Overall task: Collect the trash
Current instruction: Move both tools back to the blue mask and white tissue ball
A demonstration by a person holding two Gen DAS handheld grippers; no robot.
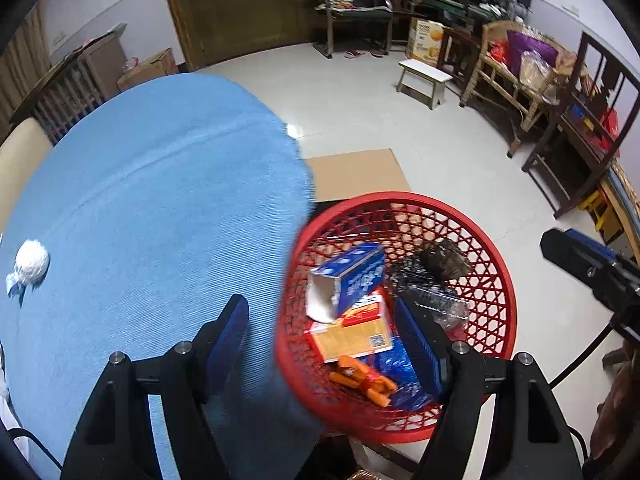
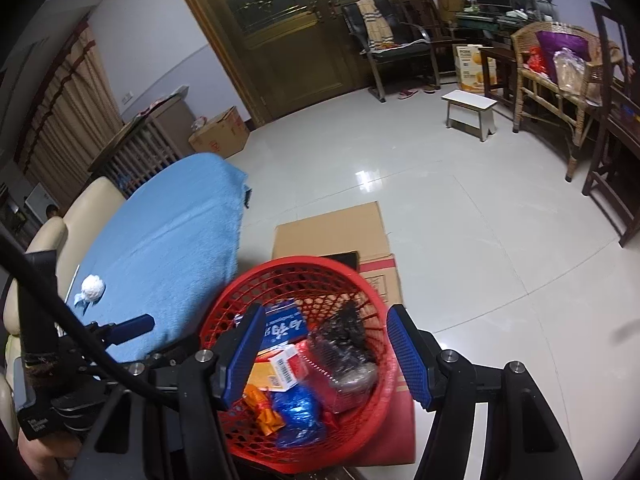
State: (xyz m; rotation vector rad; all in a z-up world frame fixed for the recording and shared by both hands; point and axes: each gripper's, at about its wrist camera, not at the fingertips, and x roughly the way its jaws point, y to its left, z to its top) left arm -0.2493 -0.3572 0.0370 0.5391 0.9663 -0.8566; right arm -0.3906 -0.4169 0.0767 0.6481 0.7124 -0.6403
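Both hand-held grippers (image 1: 320,336) (image 2: 324,352) gape empty over red basket (image 1: 496,280) holding cartons (image 1: 352,276), wrappers (image 1: 360,380).

Each gripper has a black frame made of two angular arms with triangular cut-outs, and round silver screws sit at the joints. On the left gripper (image 1: 322,338) the two fingers (image 1: 420,346) carry dark blue pads with a fine ribbed texture. The right gripper (image 2: 324,356) has the same build, and the blue pads on its fingers (image 2: 408,356) show a small dotted grid. In the right wrist view the left gripper appears from the side: a black body with small white lettering, one blue finger tip, and a black cable (image 2: 86,340) running across it. A black cable also hangs from the right gripper in the left wrist view.
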